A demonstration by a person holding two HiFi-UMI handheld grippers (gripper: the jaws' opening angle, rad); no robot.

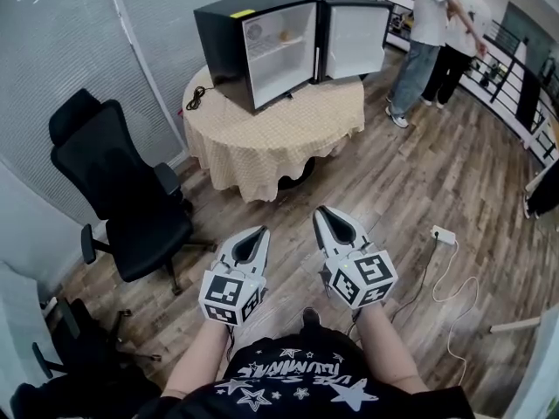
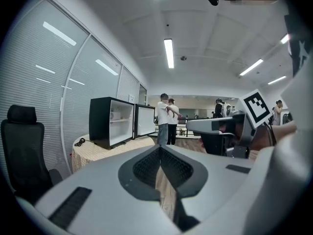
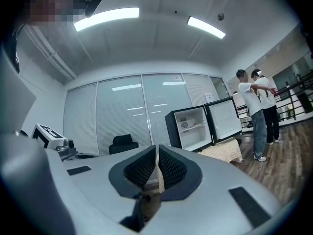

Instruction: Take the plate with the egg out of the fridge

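Wood floor (image 1: pixel 419 190) fills most of the head view. Round worktop (image 1: pixel 262 142) with a checked cloth sits at upper centre.

Black fridge (image 1: pixel 223 37) stands on the worktop. Its door (image 1: pixel 356 40) is swung fully open to the right, showing a white interior. One shelf is visible inside. A small yellowish spot on that shelf, upper half of the cavity, is taken as the plate with egg (image 1: pixel 284 35). Plate and egg cannot be told apart at this size. The lower compartment shows no contents.

Black chair (image 1: pixel 122 190) is at left, apart from the worktop. Two people (image 1: pixel 437 33) stand at upper right, beyond the fridge door.

Left gripper (image 1: pixel 259 232) is at lower centre of the head view, over the floor and well apart from the fridge. Its fingers (image 2: pixel 146 166) are pressed together at the tips, nothing between them.

Right gripper (image 1: pixel 324 210) is just beside it, also over the floor. Its fingers (image 3: pixel 142 168) are closed to a hairline slit and hold nothing.
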